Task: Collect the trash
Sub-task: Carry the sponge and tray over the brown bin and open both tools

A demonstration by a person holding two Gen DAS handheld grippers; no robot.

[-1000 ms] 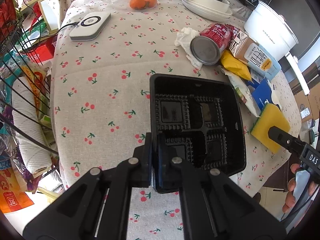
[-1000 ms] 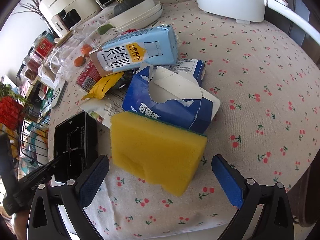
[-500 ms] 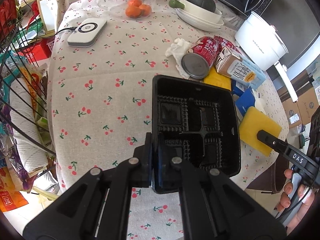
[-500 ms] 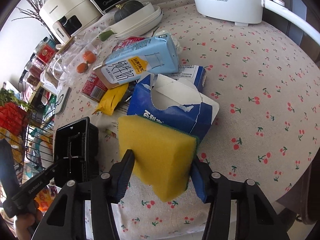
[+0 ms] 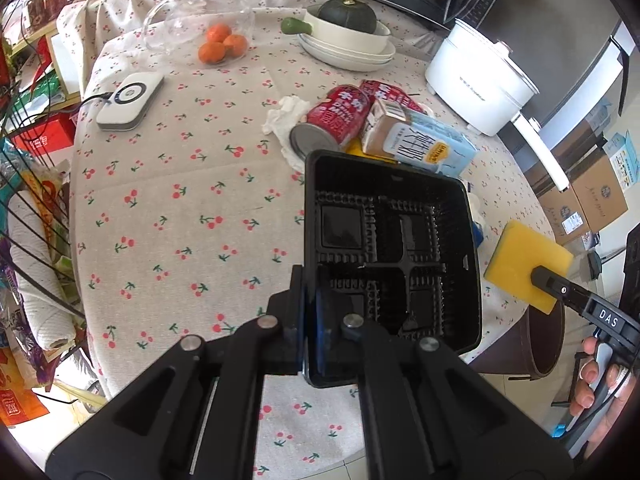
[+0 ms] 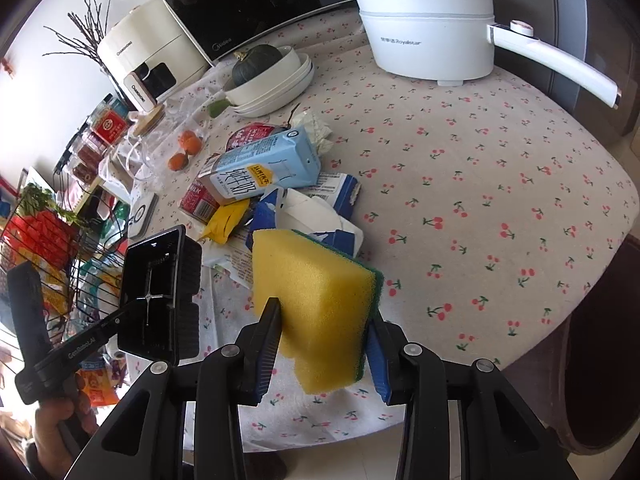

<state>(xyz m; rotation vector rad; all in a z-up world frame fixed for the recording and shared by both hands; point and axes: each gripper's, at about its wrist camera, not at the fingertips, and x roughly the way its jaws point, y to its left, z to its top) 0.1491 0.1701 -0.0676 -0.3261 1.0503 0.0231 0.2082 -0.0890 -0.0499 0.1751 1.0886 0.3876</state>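
Note:
My left gripper (image 5: pixel 310 308) is shut on the near rim of a black plastic food tray (image 5: pixel 392 248) and holds it above the cherry-print table (image 5: pixel 180 200). The tray also shows in the right wrist view (image 6: pixel 160 292). My right gripper (image 6: pixel 324 336) is shut on a yellow sponge with a green back (image 6: pixel 316 304), lifted off the table; the sponge also shows in the left wrist view (image 5: pixel 524 264). On the table lie a red can (image 5: pixel 336 116), a blue milk carton (image 6: pixel 268 172), a torn blue tissue box (image 6: pixel 320 216), a yellow wrapper (image 6: pixel 226 220) and crumpled tissue (image 5: pixel 284 120).
A white electric pot (image 6: pixel 432 28) stands at the back right. Stacked white dishes with a green squash (image 5: pixel 344 36), a glass dome over oranges (image 5: pixel 216 44) and a white charger pad (image 5: pixel 128 100) sit at the back. A wire rack (image 5: pixel 28 216) stands left of the table.
My right gripper has closed on the yellow sponge and lifted it off the table. My left gripper has raised the black tray higher.

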